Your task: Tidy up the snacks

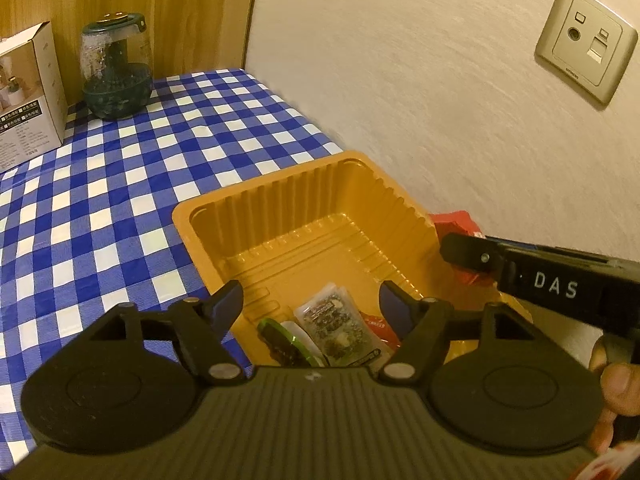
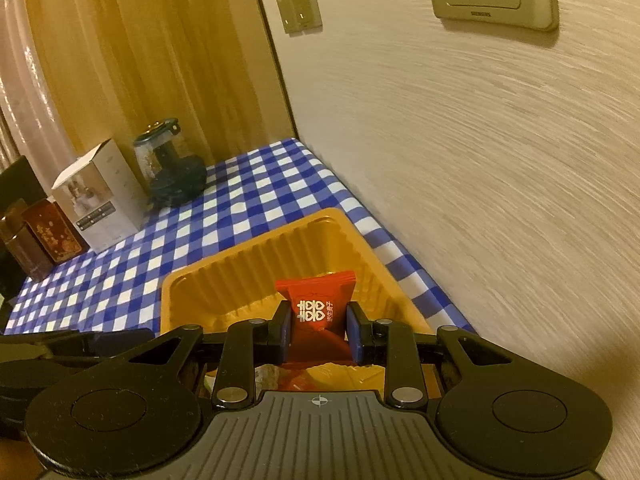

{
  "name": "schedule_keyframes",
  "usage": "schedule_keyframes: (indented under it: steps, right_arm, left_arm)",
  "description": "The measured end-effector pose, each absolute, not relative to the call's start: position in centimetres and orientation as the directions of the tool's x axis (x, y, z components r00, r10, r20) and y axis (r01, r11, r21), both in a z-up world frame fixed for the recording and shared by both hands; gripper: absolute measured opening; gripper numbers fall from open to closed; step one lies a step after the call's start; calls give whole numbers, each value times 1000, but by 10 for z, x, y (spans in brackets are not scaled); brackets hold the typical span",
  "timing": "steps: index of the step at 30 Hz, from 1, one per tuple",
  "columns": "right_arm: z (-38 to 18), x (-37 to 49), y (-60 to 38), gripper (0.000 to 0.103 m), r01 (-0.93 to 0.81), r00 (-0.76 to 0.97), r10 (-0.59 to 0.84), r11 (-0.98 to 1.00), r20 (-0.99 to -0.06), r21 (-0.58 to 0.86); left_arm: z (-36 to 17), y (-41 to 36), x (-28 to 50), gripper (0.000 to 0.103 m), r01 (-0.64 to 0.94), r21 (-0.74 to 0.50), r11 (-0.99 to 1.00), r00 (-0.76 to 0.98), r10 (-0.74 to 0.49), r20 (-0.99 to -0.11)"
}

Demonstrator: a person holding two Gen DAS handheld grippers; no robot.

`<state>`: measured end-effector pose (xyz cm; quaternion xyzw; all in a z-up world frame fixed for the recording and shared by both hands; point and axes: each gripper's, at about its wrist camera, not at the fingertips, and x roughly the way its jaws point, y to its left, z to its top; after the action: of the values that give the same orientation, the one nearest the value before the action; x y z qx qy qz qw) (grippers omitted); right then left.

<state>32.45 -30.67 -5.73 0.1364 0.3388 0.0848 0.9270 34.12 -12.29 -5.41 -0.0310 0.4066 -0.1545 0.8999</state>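
The left gripper's (image 1: 311, 304) body hides the near ends of the snack packets (image 1: 340, 326) in the orange tray (image 1: 280, 200). Their print is too small to read. The white box (image 1: 30, 92) at far left is cut by the frame edge. The right gripper (image 2: 318, 330) covers the red candy's (image 2: 316, 300) lower part.

The orange tray (image 1: 208, 216) (image 2: 180, 292) is viewed closely from above by both wrist cameras, seemingly facing the wall corner.
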Motion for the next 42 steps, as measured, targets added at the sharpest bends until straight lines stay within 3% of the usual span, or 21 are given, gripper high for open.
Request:
schedule_keyframes:
  steps: [5,7,9,12,29,42]
  right_arm:
    - [-58,328,-306,29,-81,754,279,938,-595,337]
    - [-58,329,-306,35,-93,755,301,929,-583,358]
    - [-57,328,-308,75,-85,768,294,928,-569,364]
    - [-56,324,-315,76,-75,785,296,917,-544,391]
    - [-35,279,-335,76,-12,769,233,936,-595,351]
    - [-5,204,-330,76,-34,755,242,943,-610,332]
  left_arm:
    - [-54,-120,341,74,250,-179,952,623,-300,-723]
    - [-54,-119,340,75,250,-173,953,625,-296,-723]
    - [-54,-118,339,77,249,-162,955,628,-286,-724]
    - [-55,-115,336,80,242,-150,958,631,-274,-726]
    - [-31,-112,279,103,213,-76,974,676,-203,-708]
    - [9,-102,196,103,147,-84,985,694,-164,-701]
